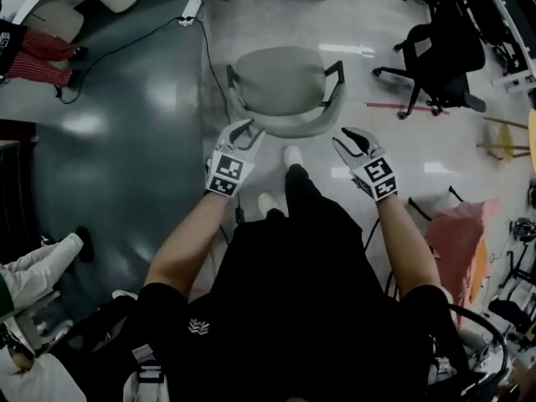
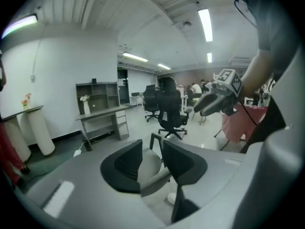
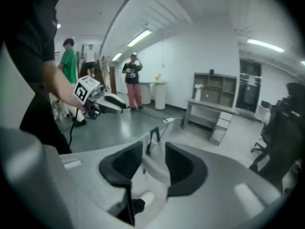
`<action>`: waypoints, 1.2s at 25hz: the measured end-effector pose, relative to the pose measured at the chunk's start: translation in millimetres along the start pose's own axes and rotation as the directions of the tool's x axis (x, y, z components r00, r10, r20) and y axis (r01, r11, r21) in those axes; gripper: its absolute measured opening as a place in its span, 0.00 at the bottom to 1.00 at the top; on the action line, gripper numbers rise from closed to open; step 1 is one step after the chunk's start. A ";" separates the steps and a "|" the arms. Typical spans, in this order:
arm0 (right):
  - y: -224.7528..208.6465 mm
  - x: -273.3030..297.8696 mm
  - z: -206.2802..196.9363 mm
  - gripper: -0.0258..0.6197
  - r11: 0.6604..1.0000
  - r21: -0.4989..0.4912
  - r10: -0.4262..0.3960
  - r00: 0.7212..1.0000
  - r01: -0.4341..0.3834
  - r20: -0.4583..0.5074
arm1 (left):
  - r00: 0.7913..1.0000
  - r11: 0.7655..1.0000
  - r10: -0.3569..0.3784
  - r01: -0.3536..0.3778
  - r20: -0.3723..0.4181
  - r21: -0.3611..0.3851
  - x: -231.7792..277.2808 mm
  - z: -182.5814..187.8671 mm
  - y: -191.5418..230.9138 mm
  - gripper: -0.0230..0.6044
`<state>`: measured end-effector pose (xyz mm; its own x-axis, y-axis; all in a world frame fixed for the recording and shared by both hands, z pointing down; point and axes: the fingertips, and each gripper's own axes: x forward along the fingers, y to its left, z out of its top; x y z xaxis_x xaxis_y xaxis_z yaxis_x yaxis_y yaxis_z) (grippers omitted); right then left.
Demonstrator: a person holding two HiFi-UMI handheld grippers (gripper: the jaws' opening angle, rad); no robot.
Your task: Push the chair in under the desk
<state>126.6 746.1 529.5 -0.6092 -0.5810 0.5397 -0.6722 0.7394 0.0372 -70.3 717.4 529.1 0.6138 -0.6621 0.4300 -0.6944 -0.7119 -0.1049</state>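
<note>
**A lopsided shove could spin the chair off line**

We stand behind the grey chair [image 1: 280, 78], which sits on open floor well apart from the desk [image 2: 101, 114] on the far side. The left gripper [image 1: 243, 131] meets the near left corner of the chair's back, jaws half apart with the rim in the gap, not clamped. The right gripper [image 1: 350, 139], jaws likewise half apart, hangs just beside the near right corner. If only the left side bears on the back, we expect the chair to swivel rather than roll straight. The cable [image 1: 209, 54] from the power strip [image 1: 191, 9] runs along the floor at the chair's left and could snag its base. The armrests [image 1: 337, 75] may strike the desk's edge.
</note>
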 end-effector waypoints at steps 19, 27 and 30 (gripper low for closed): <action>-7.6 147.9 -145.7 0.42 0.756 -0.409 0.225 0.790 -0.510 -0.570 | 0.790 0.790 -0.245 0.499 -0.562 0.356 139.8 -155.2 -56.0 0.43; -16.4 168.0 -150.1 0.31 0.759 -0.396 0.224 0.778 -0.517 -0.587 | 0.711 0.745 -0.233 0.569 -0.664 0.348 164.5 -170.8 -45.8 0.34; -16.2 174.7 -146.6 0.31 0.774 -0.375 0.231 0.779 -0.511 -0.584 | 0.671 0.756 -0.229 0.579 -0.705 0.305 164.2 -174.1 -38.0 0.34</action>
<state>92.7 682.5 746.5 -0.3839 -0.0833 0.9196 -0.0510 0.9963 0.0690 -8.5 676.5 759.8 0.3067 -0.1161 0.9447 -0.0553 -0.9930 -0.1041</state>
